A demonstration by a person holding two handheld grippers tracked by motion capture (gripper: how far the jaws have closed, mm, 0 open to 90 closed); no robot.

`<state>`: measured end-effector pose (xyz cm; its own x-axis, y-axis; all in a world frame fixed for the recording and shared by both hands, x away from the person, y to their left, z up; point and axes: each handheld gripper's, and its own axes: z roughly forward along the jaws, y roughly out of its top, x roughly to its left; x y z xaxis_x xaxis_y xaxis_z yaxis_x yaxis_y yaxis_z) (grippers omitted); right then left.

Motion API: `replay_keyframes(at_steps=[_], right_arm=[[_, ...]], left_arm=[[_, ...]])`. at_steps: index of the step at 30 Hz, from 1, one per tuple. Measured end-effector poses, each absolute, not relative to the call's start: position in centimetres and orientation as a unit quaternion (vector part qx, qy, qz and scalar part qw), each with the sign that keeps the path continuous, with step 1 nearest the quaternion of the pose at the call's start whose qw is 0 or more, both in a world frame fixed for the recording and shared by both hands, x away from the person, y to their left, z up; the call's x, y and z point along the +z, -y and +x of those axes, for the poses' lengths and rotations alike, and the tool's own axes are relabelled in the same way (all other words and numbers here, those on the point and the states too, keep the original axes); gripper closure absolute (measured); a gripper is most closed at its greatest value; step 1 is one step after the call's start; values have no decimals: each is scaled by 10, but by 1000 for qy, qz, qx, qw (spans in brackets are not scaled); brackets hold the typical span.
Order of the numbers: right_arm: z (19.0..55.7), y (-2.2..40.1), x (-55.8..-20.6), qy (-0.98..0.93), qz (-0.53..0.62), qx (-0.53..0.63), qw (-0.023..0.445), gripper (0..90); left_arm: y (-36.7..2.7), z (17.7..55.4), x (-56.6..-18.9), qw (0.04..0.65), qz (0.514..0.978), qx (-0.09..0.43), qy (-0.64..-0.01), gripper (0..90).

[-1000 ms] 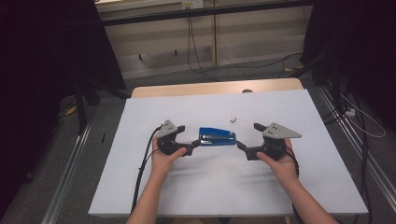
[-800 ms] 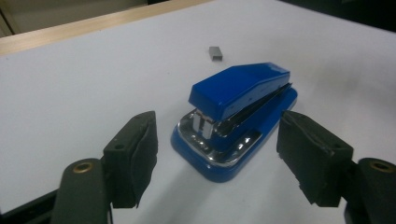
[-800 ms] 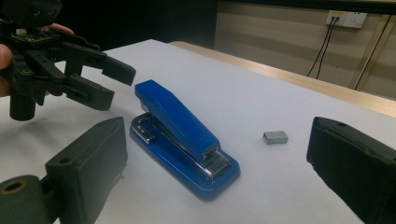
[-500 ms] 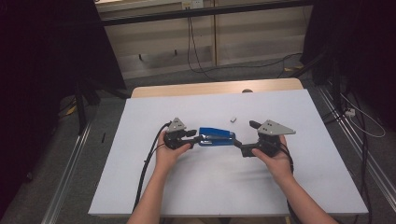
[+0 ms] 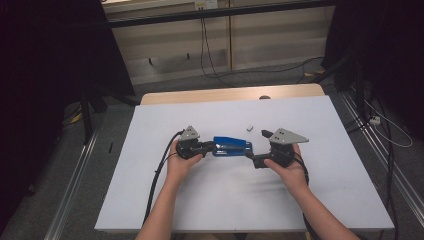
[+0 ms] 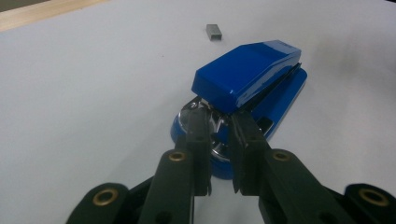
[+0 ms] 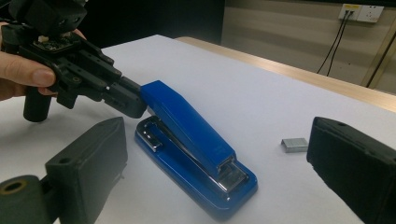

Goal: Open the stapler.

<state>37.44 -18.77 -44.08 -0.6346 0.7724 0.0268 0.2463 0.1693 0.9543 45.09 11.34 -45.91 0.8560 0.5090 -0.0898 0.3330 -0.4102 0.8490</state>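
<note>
The blue stapler (image 5: 230, 147) lies flat on its base on the white surface (image 5: 240, 200), near the middle, its length running left to right in the high view. It is glossy blue, with a hinged top arm raised a little from the base at the rear, where bright metal shows. Its stapling end, with a silver mouth, points to the right. A small grey block of staples (image 5: 250, 128) lies just beyond it, apart from it.
</note>
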Motion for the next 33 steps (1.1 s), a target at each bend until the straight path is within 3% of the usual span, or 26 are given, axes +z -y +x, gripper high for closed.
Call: replay_keyframes(at_steps=[17, 25, 26, 28, 30, 33], right_arm=[[383, 167, -447, -743, 350, 523, 227, 64], [384, 157, -450, -746, 362, 518, 211, 263], [384, 155, -450, -749, 360, 517, 207, 366], [384, 154, -450, -748, 362, 519, 203, 412], [385, 150, -452, -749, 364, 520, 189, 577], [386, 145, -455, -750, 366, 520, 182, 688]], left_arm=[[-111, 451, -442, 514, 816, 92, -247, 814], [-108, 452, -435, 529, 809, 89, -240, 816], [-107, 453, -433, 533, 807, 87, -238, 816], [-107, 453, -433, 534, 806, 87, -239, 816], [-106, 453, -431, 534, 807, 87, -237, 816], [-106, 453, -431, 533, 808, 87, -236, 816]])
